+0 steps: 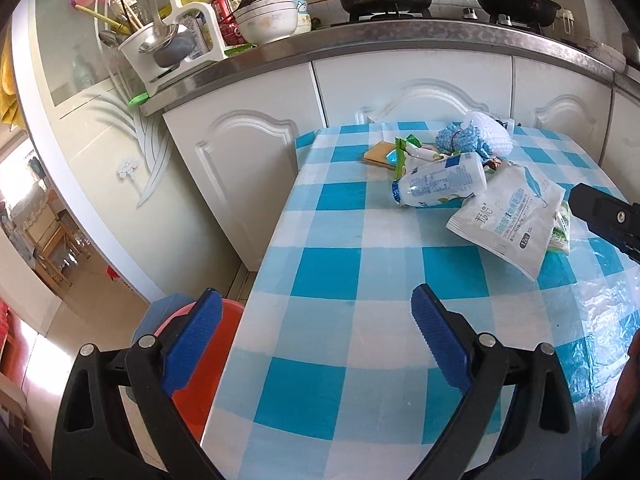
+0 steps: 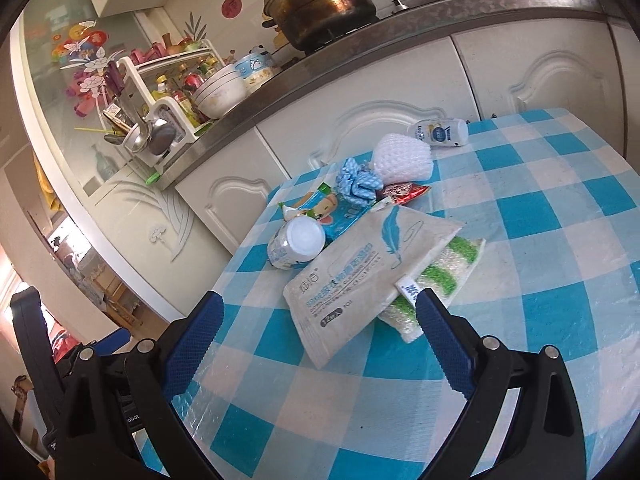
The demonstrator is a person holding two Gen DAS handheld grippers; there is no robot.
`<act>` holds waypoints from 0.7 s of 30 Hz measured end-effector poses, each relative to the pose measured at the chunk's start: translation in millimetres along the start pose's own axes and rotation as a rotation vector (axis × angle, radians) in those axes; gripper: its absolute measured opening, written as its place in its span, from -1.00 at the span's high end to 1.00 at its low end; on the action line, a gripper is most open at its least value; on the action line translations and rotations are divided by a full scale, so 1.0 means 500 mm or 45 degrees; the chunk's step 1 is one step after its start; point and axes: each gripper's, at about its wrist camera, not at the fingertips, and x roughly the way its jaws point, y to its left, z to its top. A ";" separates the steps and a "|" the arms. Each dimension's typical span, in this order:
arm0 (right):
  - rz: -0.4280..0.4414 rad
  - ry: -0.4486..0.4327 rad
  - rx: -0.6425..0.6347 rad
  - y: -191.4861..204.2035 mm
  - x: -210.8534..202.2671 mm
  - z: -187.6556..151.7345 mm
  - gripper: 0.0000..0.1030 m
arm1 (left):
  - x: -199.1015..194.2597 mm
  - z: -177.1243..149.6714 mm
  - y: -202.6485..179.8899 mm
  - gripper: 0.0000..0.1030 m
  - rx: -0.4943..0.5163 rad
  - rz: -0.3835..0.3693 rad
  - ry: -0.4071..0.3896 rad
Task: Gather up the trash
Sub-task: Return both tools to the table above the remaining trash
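Both grippers hang over a table [image 1: 320, 216] with a blue-and-white checked cloth, jaws spread wide and holding nothing. The left gripper [image 1: 316, 328] sits near the table's left edge; the trash pile lies ahead of it and to its right, well apart. A red bin [image 1: 200, 376] shows just under its left finger, beside the table.

The right gripper [image 2: 320, 320] is close to the pile. A white pouch [image 2: 360, 276] lies just ahead between its fingers, its near corner lifted off the cloth. A green-striped bag [image 2: 444, 272] pokes out beneath the pouch, next to the right fingertip. Left of the pouch a white bottle [image 2: 298, 242] lies on its side. Farther ahead sit a blue wipes pack [image 2: 344, 216], a blue crumpled cloth [image 2: 356, 184], a red wrapper [image 2: 404, 193], white foam netting [image 2: 404, 158] and a small bottle [image 2: 440, 133].
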 end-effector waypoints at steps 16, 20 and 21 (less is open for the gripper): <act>-0.050 0.008 0.120 -0.102 -0.028 0.017 -0.86 | -0.008 0.012 -0.075 -0.86 0.105 0.010 0.009; -0.075 0.011 0.150 -0.127 -0.034 0.023 -0.86 | -0.010 0.014 -0.082 -0.86 0.099 -0.047 0.005; -0.085 0.012 0.162 -0.136 -0.036 0.025 -0.86 | -0.010 0.013 -0.083 -0.86 0.095 -0.073 0.006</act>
